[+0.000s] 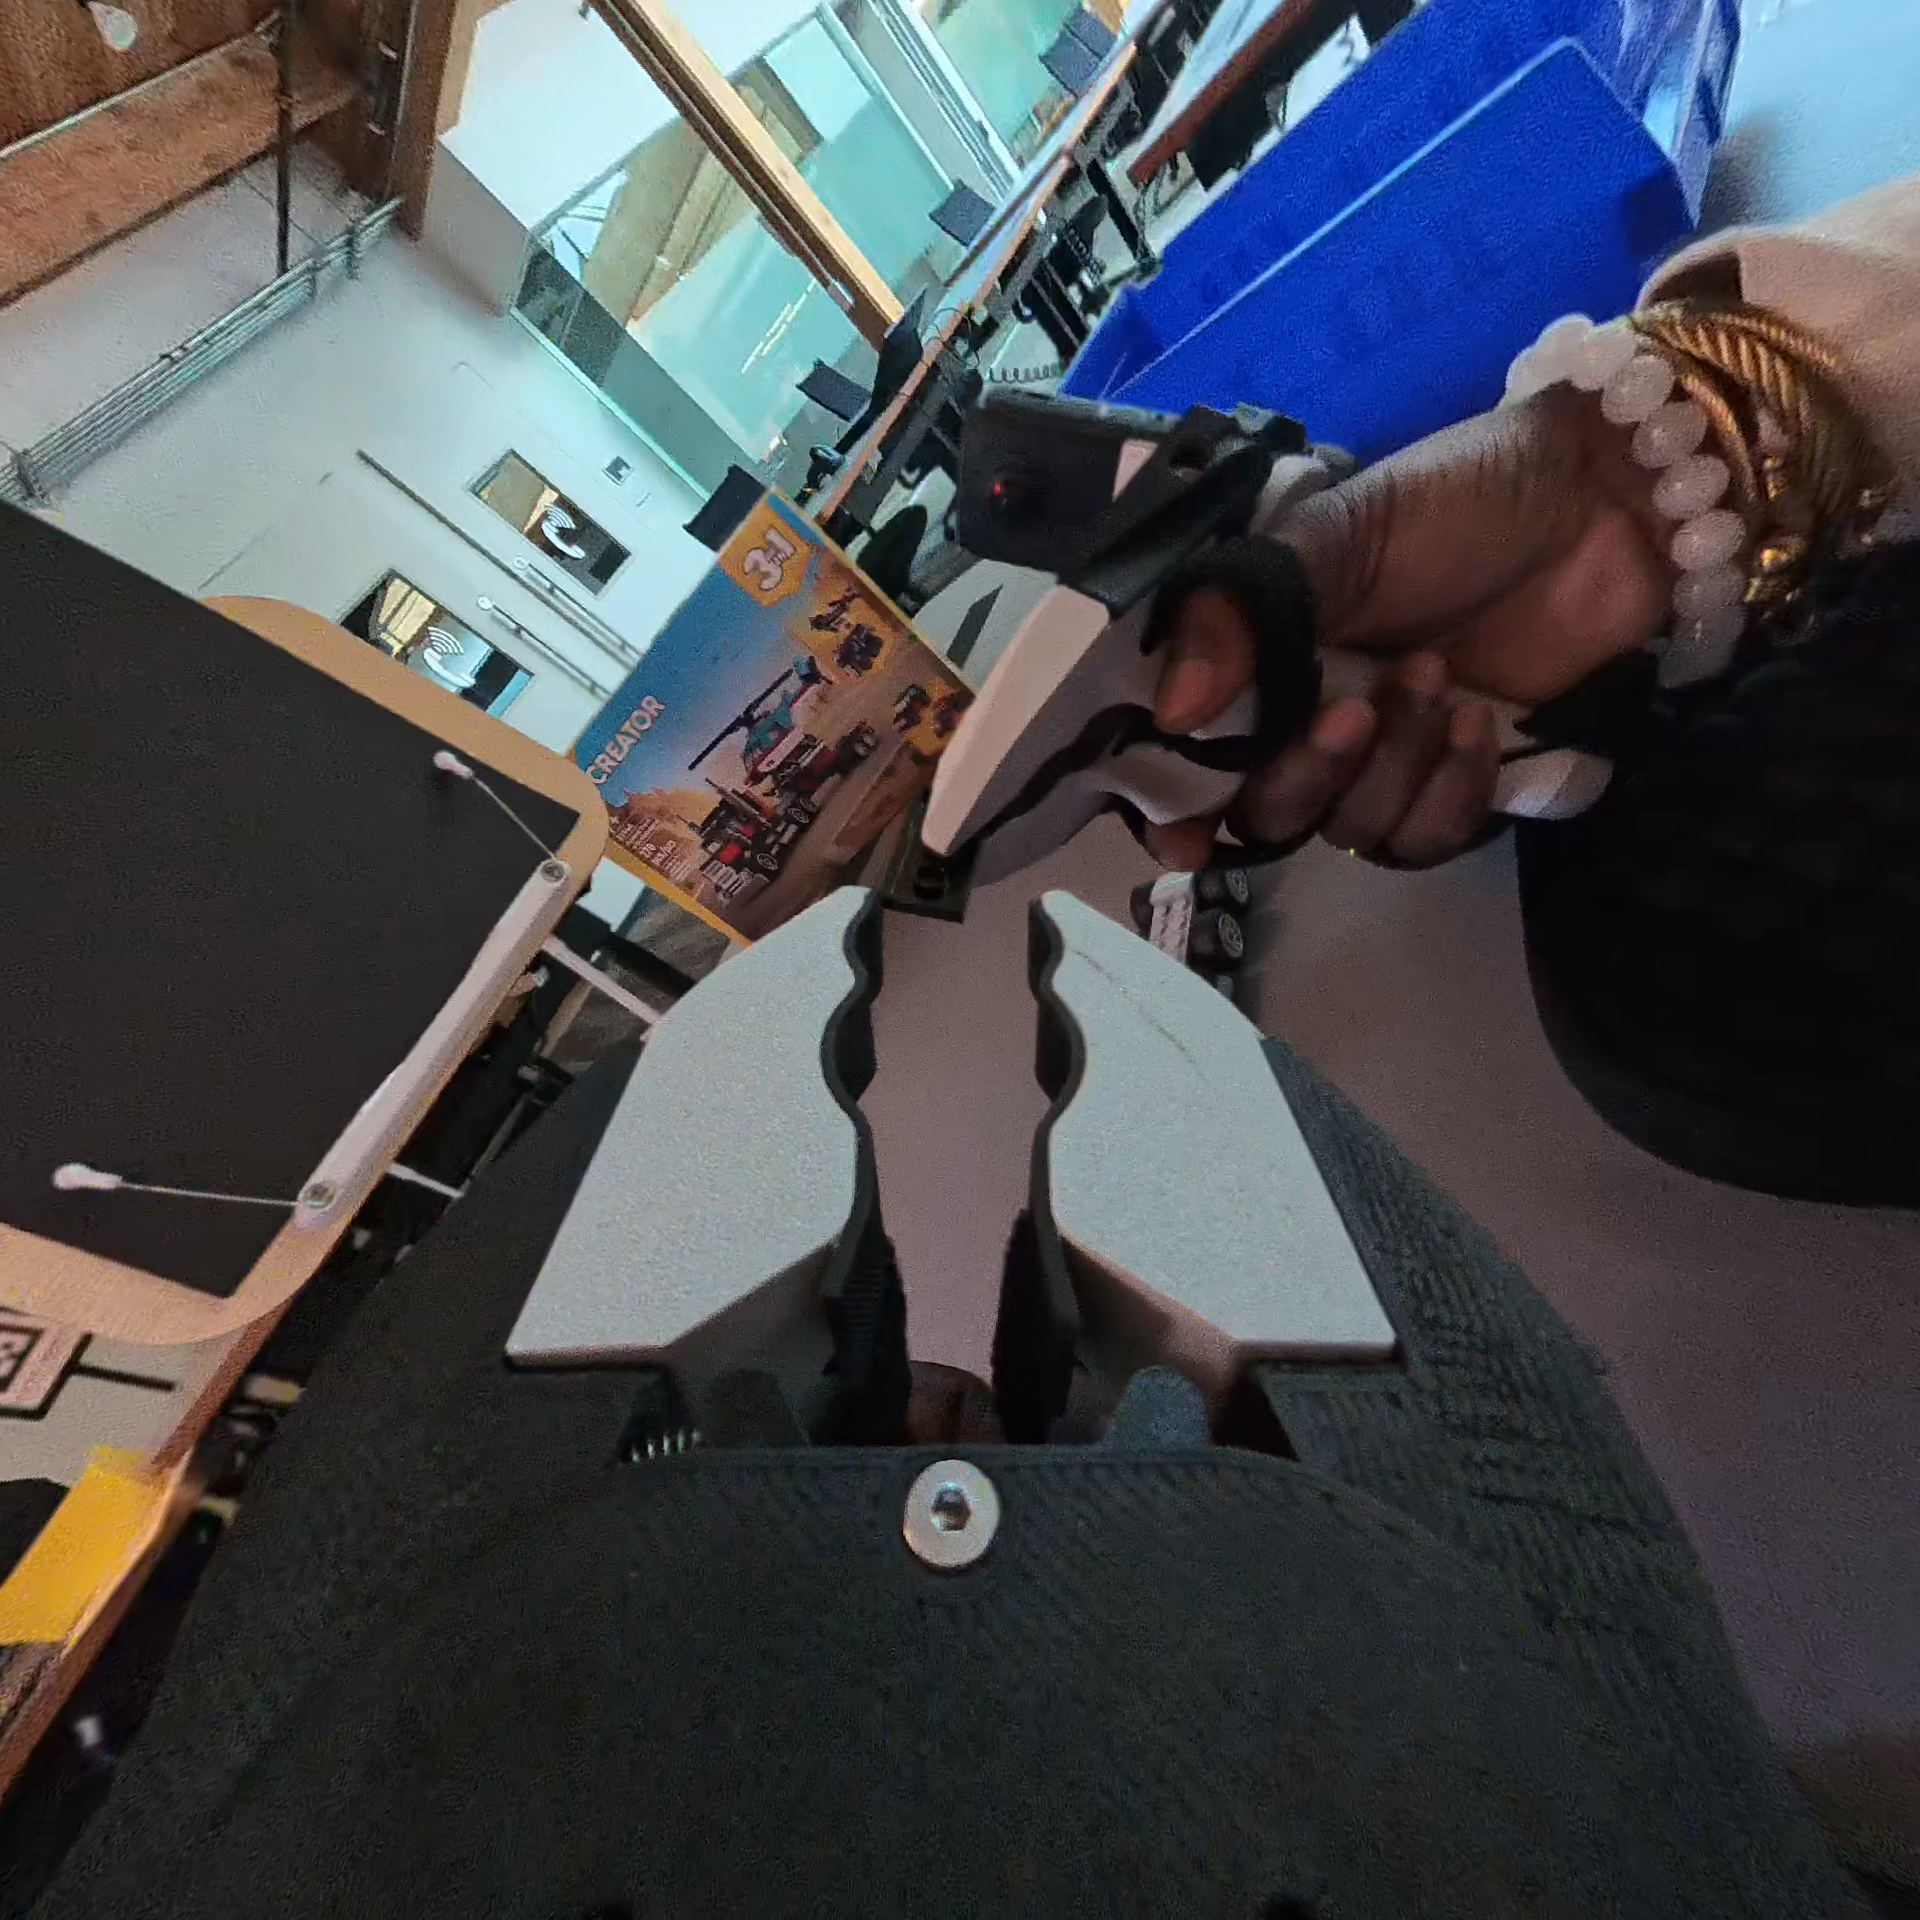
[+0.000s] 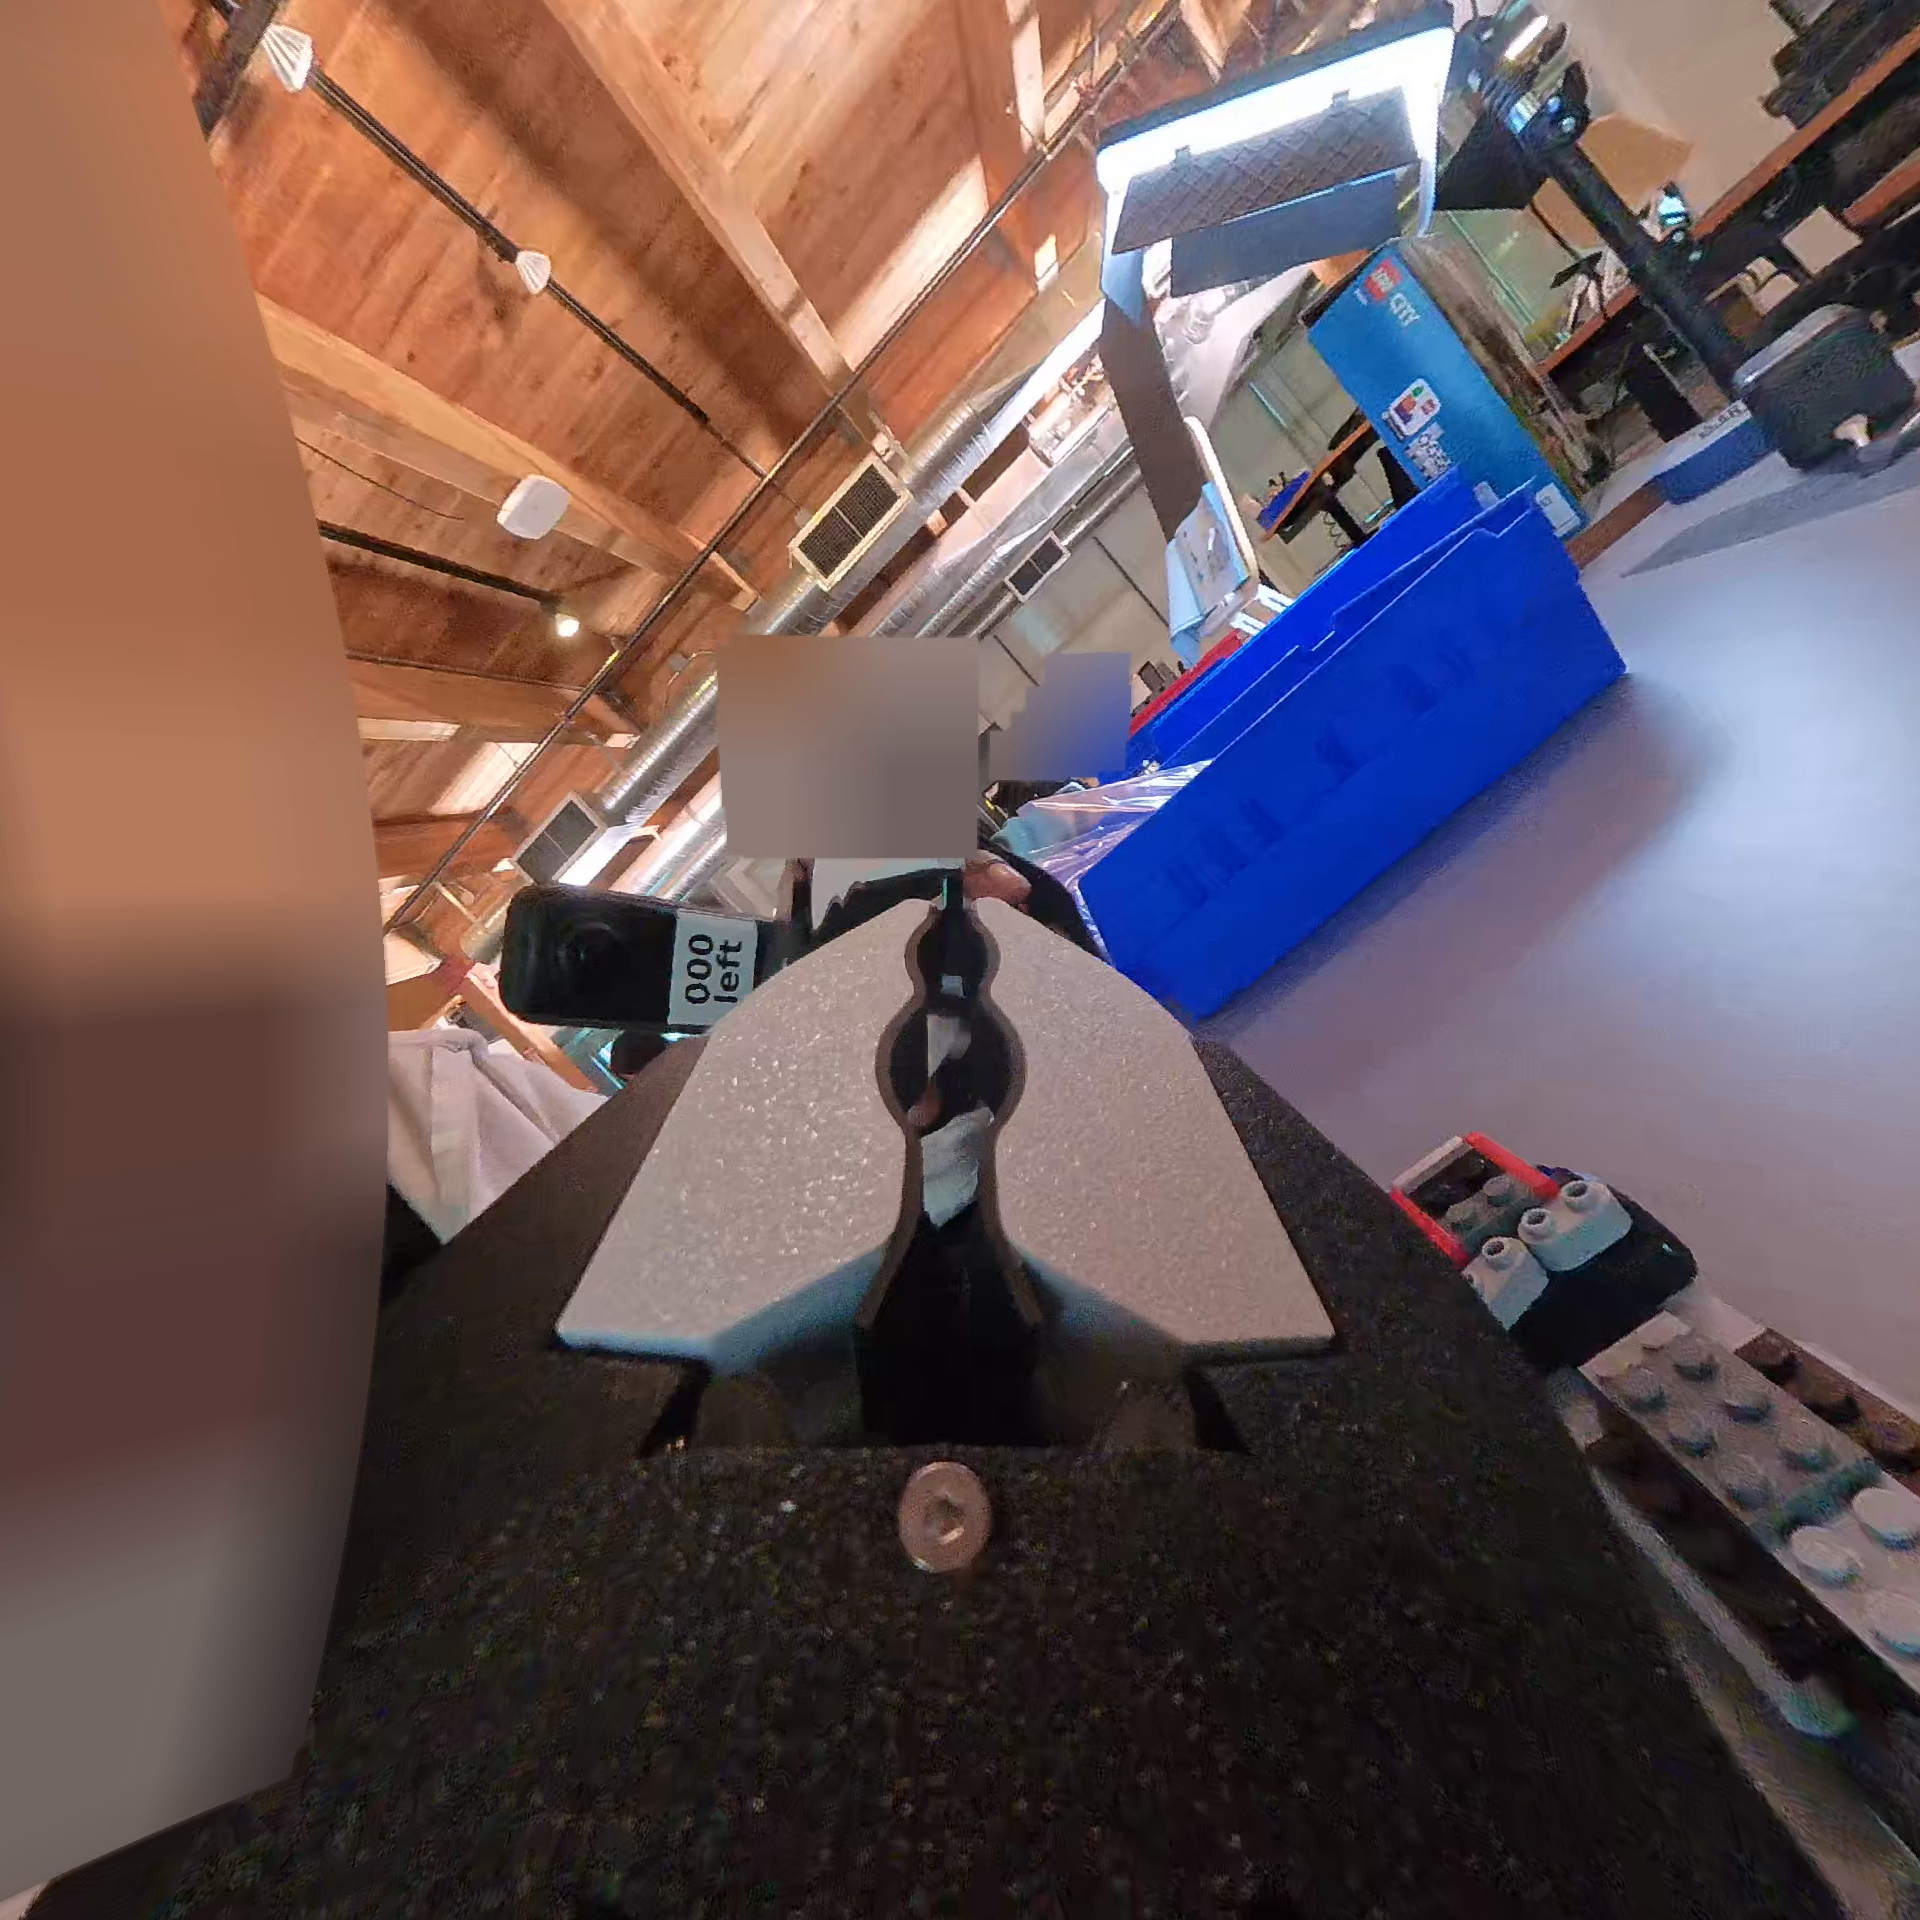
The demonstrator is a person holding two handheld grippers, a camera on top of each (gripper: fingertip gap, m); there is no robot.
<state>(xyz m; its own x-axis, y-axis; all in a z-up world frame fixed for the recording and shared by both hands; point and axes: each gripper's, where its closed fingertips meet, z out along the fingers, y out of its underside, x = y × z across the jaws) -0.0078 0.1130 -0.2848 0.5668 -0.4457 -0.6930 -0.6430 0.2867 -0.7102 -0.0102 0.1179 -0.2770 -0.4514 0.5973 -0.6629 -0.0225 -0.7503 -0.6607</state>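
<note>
a grey surface (image 1: 1403, 1195) sits in a workshop with a wooden beam ceiling (image 2: 623, 208). at left, a black board (image 1: 208, 883) edged in tan. a printed toy box (image 1: 769, 727) stands behind. the left hand-held gripper (image 1: 956, 925) is released, fingers apart over bare surface, nothing between them. just beyond, the right hand-held gripper (image 1: 940, 847) is clenched, fingertips on a thin dark plate (image 1: 920, 888). a small wheeled brick model (image 1: 1195, 925) lies near. a blue crate (image 2: 1351, 769) stands at right.
</note>
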